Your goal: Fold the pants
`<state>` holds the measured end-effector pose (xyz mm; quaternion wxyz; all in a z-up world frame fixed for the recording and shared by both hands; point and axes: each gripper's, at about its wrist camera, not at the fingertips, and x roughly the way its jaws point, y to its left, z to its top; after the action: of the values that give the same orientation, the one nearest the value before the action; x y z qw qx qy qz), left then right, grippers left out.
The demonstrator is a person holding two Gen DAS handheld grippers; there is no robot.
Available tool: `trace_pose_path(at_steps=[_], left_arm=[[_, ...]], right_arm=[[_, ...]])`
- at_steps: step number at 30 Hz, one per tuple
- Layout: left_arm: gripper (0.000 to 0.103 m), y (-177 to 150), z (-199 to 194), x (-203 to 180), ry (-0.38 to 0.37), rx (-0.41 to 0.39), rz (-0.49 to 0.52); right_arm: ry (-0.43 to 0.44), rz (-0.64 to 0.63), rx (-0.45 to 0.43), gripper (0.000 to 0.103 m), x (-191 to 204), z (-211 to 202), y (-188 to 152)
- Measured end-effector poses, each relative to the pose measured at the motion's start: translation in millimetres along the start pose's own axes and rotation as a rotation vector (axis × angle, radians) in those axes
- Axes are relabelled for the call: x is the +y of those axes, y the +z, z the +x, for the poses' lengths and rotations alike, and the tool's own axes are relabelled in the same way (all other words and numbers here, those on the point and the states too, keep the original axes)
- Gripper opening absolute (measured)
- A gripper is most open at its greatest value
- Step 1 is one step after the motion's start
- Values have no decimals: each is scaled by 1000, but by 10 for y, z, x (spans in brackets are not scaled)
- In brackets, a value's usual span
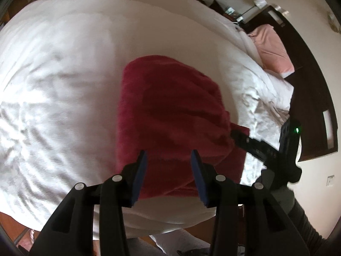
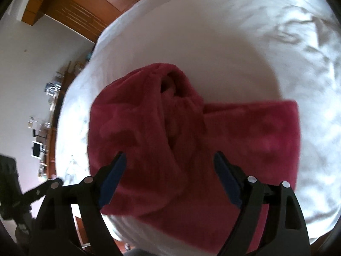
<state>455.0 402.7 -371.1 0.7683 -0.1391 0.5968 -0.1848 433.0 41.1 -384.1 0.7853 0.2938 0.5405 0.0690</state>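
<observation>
Left gripper [image 1: 169, 156] and right gripper [image 2: 169, 160] are seen with fingers parted, nothing gripped, above the folded red pants [image 1: 166, 106] on the white bed [image 1: 64, 64]. A pink pillow [image 1: 271, 49] lies well apart. Pants detail is blurred.

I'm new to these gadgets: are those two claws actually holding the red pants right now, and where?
Nothing is held. The left gripper and the right gripper both stand open above the red pants lying on the white bed.

Pants [image 1: 166, 106]: dark red, fleecy fabric, folded into thick bundle, one end bunched and open, lying flat, near bed edge.
</observation>
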Motion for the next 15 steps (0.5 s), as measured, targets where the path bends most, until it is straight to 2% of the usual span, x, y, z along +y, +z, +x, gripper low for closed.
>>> trace_pose_path(at_steps=[7,9,11,13,15], left_arm=[[43,41,54,274,22,45,-29],[43,54,80,311,25,55,-32],[43,65,114,340,26,65,-39],[43,77,149,352,26,73,-47],[43,88,188,356,23,80,-57]], right_arm=[[-51,-3,18,85,62,366,329],[-65,-20,30,77,93,423,372],[-82,-51,40,54,158,443,376],[-87,-87,43,39,266,390,358],[-91,-115,27,34,354,243,317]])
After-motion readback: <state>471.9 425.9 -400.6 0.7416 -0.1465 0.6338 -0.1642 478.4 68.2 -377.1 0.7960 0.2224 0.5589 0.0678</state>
